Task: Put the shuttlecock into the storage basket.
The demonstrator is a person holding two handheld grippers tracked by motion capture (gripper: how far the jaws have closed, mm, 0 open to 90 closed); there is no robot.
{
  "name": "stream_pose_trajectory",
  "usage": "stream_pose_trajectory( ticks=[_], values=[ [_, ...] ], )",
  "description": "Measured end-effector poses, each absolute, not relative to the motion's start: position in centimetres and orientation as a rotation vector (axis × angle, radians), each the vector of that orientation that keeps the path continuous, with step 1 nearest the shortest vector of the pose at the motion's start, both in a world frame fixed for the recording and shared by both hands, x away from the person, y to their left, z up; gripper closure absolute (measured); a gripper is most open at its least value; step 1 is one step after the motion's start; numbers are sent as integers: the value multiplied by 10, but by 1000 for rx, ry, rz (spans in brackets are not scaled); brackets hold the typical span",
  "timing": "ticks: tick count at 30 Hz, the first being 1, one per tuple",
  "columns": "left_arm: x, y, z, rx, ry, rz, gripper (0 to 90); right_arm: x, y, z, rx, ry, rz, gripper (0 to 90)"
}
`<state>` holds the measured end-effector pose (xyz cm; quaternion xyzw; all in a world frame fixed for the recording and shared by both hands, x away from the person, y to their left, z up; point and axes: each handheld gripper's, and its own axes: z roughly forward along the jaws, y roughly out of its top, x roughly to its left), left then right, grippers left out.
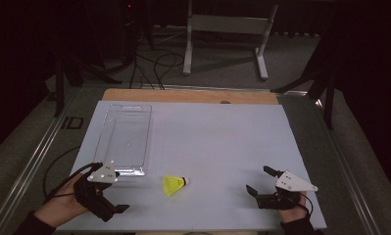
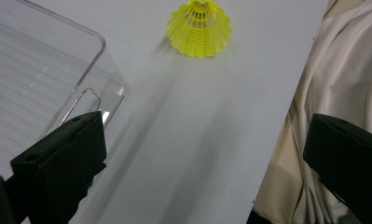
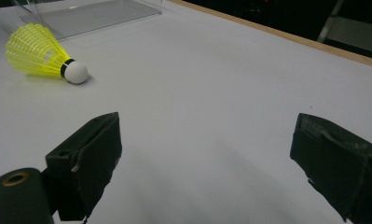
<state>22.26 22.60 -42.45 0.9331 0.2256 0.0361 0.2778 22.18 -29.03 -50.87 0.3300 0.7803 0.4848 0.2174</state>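
Note:
A yellow shuttlecock (image 1: 175, 184) with a white cork tip lies on its side on the white table (image 1: 222, 142), near the front edge. An empty clear plastic tray (image 1: 127, 137) stands just behind and left of it. My left gripper (image 1: 119, 192) is at the front left, open, jaws pointing toward the shuttlecock and holding nothing. In the left gripper view the shuttlecock (image 2: 200, 28) lies ahead of the gripper (image 2: 204, 135), with the tray's corner (image 2: 44, 70) at left. My right gripper (image 1: 257, 178) is open at the front right; its view shows the shuttlecock (image 3: 39, 56) far left of the gripper (image 3: 207, 130).
A wooden strip (image 1: 190, 95) runs along the table's far edge. Beyond it on the floor stand a metal frame (image 1: 227, 29) and loose cables (image 1: 154, 68). Beige clothing (image 2: 342, 70) hangs past the table's near edge. The tray's end (image 3: 95, 14) is far from the right gripper.

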Motion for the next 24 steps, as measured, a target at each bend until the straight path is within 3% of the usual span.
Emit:
stream_pose_trajectory(
  ticks=[24],
  values=[
    [242, 187, -413, 2636, 529, 42, 2, 222, -290, -509, 919, 2175, 1335, 91]
  ],
)
